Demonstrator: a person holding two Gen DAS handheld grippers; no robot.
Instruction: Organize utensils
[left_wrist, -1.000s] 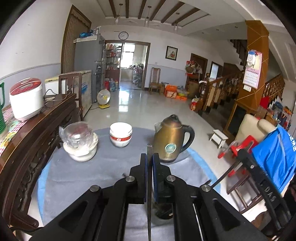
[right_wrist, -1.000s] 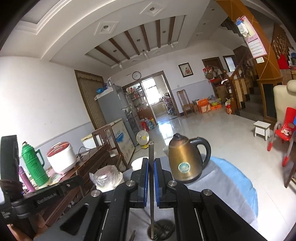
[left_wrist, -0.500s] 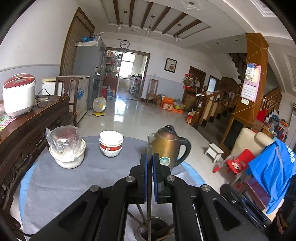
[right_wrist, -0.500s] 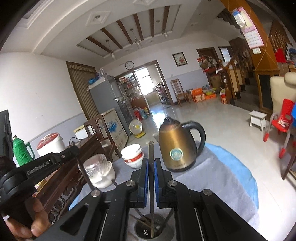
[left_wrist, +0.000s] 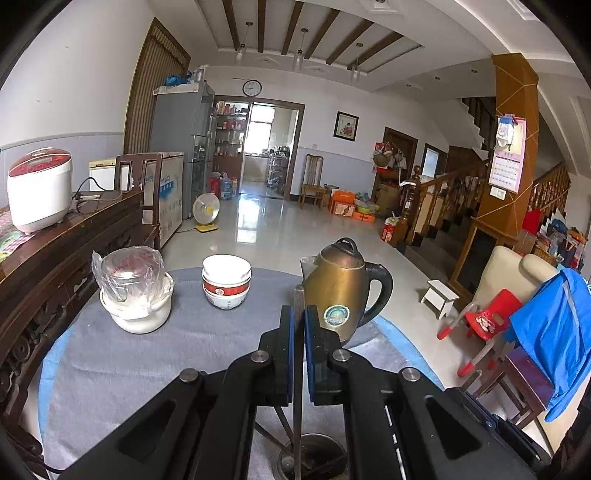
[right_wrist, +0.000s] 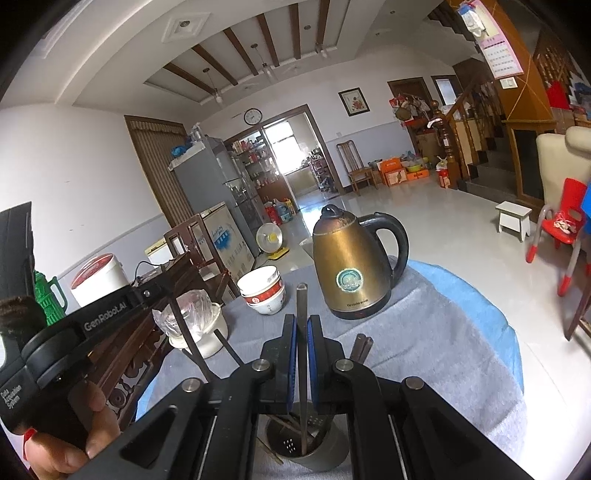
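Note:
My left gripper (left_wrist: 297, 314) is shut on a thin metal chopstick (left_wrist: 297, 406) held upright; its lower end reaches into a metal utensil holder (left_wrist: 314, 456) on the table. My right gripper (right_wrist: 302, 321) is shut on another upright metal chopstick (right_wrist: 302, 295), whose lower end stands inside the same perforated holder (right_wrist: 306, 448). Several other chopsticks (right_wrist: 360, 347) lean in the holder. The left gripper's body (right_wrist: 92, 325) shows at the left of the right wrist view.
On the grey cloth of the round table (left_wrist: 184, 354) stand a bronze kettle (left_wrist: 341, 291), stacked red-and-white bowls (left_wrist: 226, 280) and a plastic-wrapped glass on a white bowl (left_wrist: 135, 291). A dark wooden sideboard (left_wrist: 55, 251) with a rice cooker (left_wrist: 38, 188) is at left.
Both grippers have sunk toward the holder and tilted, so both chopstick ends now sit lower in it. The view shifted; the grips have not changed.

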